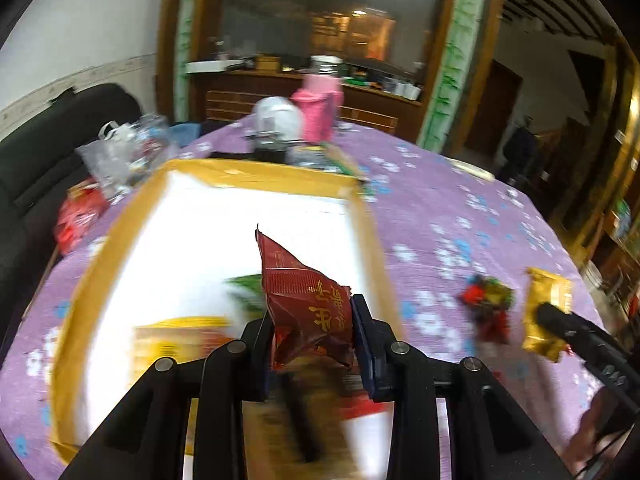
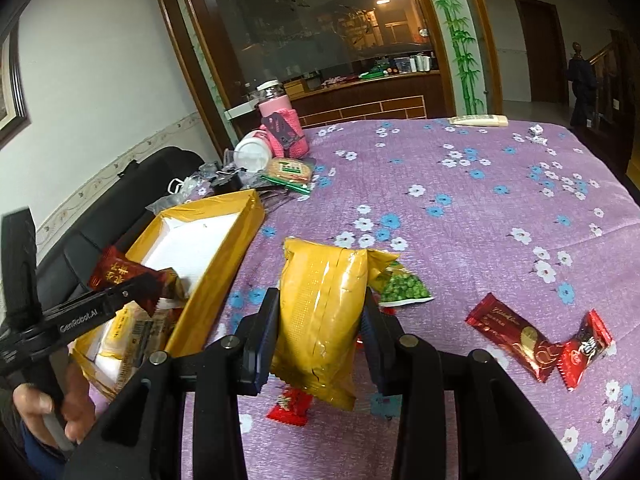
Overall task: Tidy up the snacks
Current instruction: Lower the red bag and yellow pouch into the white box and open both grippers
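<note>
My left gripper (image 1: 312, 316) is shut on a dark red snack packet (image 1: 308, 304) and holds it above the yellow box (image 1: 372, 232) with a white inside. The same packet (image 2: 120, 276) and box (image 2: 224, 256) show at the left of the right wrist view. My right gripper (image 2: 320, 312) is shut on a yellow snack packet (image 2: 320, 316), lifted above the purple flowered tablecloth (image 2: 480, 208) to the right of the box. It also shows in the left wrist view (image 1: 546, 312). Packets lie inside the box (image 2: 132, 328).
A green pea packet (image 2: 402, 288), two red packets (image 2: 508, 332) (image 2: 584, 348) and a small red one (image 2: 290, 406) lie on the cloth. A pink bottle (image 2: 280, 120), white jar (image 2: 254, 152) and cracker pack (image 2: 290, 170) stand behind the box. A black sofa (image 2: 100, 200) is at left.
</note>
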Available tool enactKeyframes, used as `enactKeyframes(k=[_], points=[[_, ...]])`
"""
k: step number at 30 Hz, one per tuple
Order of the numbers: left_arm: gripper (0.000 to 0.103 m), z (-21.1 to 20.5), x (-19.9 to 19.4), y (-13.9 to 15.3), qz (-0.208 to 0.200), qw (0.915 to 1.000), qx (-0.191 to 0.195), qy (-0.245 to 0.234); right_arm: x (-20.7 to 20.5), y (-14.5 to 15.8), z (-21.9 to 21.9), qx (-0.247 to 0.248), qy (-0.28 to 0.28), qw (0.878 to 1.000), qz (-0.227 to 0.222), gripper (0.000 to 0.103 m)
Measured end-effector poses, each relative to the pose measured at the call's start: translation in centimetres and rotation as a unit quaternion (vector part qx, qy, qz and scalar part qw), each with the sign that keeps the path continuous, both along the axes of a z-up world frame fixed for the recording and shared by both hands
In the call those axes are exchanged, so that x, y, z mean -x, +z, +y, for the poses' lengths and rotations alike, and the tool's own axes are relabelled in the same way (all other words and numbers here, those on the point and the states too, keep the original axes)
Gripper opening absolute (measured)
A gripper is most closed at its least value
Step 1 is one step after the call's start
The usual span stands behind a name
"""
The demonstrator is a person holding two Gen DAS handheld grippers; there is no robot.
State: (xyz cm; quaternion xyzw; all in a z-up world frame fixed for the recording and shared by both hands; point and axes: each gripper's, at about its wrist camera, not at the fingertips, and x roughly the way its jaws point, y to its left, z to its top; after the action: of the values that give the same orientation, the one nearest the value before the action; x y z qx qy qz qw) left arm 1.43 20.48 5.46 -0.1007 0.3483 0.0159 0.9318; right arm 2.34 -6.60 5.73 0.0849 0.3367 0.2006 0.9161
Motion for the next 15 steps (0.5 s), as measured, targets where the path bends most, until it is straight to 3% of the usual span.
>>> enactKeyframes(k=[5,9,15], points=[[0.034,4.4,-0.4,-1.5,0.014,0.9988,0.022,0.043,0.6,0.6,2.9,-0.014,0.042,0.999,0.022,0.037],[0.034,5.3,-0.7,-2.2,0.017,0.9974,0.049,0.05,1.2,0.5,7.8,-0.014,0.105,0.993,0.049,0.037],[0.034,5.6,-0.3,-2.3,0.011,0.9969,0.053,0.057,1.1,-0.5,14.3,0.021,0.156,0.986,0.062,0.037]])
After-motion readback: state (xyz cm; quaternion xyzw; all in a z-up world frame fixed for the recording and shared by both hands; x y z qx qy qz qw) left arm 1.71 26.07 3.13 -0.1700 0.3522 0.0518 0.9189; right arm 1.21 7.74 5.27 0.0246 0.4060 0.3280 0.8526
